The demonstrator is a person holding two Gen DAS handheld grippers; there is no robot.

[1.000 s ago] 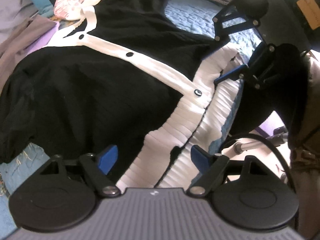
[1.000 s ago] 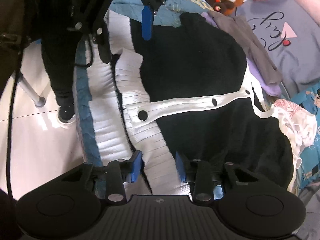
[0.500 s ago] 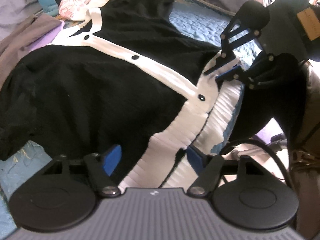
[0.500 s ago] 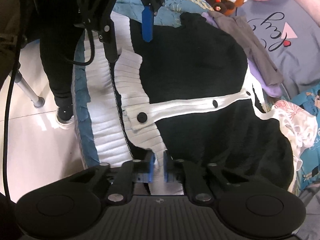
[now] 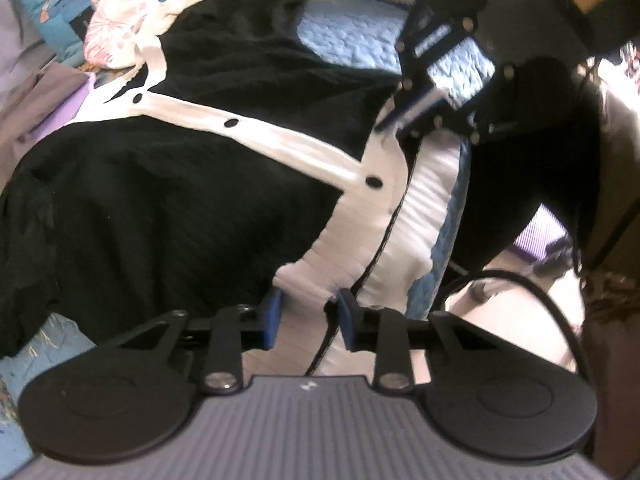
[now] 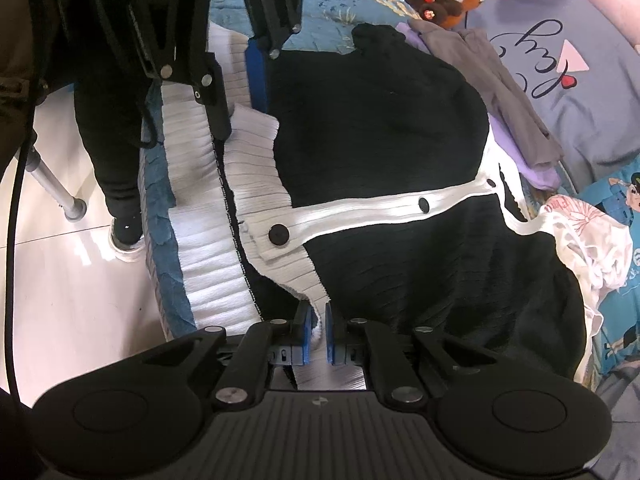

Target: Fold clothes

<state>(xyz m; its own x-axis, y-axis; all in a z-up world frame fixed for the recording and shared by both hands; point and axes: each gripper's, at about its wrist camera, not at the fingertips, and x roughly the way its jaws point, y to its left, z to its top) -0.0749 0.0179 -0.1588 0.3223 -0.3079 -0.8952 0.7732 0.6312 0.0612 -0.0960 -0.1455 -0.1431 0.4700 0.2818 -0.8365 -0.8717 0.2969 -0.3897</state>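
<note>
My right tongs (image 6: 316, 334) are clenched on the white ribbed hem (image 6: 256, 184) of the black cardigan (image 6: 400, 128). My left tongs (image 5: 306, 320) straddle the hem's other corner, jaws apart and not yet pinching. The cardigan lies spread flat, buttoned, on the blue bed quilt (image 5: 352, 40). No fold is made yet; I judge everything remains ahead.

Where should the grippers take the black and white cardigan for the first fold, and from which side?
Take the cardigan by its white ribbed hem, coming in from the bed edge: the hem lies nearest, flat and loose. The right gripper already pinches it; the left gripper straddles its other corner.
</note>
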